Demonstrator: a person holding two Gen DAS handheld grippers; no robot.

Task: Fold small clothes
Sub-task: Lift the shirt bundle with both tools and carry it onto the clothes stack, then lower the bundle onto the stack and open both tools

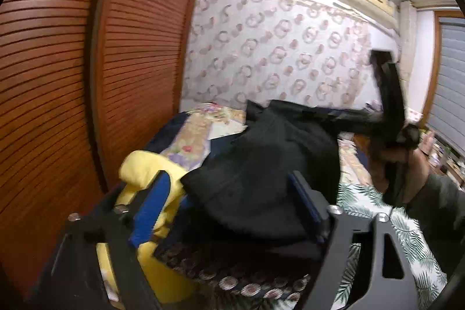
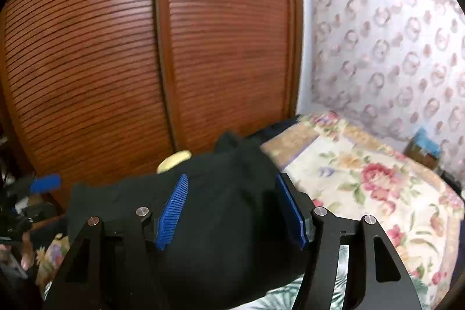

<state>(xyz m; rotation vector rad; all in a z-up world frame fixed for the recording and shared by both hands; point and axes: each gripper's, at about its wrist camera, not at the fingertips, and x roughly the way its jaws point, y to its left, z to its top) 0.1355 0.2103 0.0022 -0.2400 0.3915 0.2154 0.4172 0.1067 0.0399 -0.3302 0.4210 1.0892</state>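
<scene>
A black garment (image 1: 261,164) lies bunched on the bed between the wide-apart blue pads of my left gripper (image 1: 226,202), which is open. In the right wrist view the same black garment (image 2: 226,222) fills the space between the spread blue pads of my right gripper (image 2: 232,211), also open. The right gripper shows in the left wrist view (image 1: 386,118), raised at the right in a hand, above the garment's far side. A yellow garment (image 1: 151,173) lies left of the black one; a bit of it shows in the right wrist view (image 2: 174,159).
A louvred wooden wardrobe (image 1: 72,63) stands close on the left. The bed has a floral cover (image 2: 363,188) and a leaf-print sheet (image 1: 377,217). A patterned cloth (image 1: 232,278) lies under the clothes. Floral wallpaper (image 1: 276,48) is behind.
</scene>
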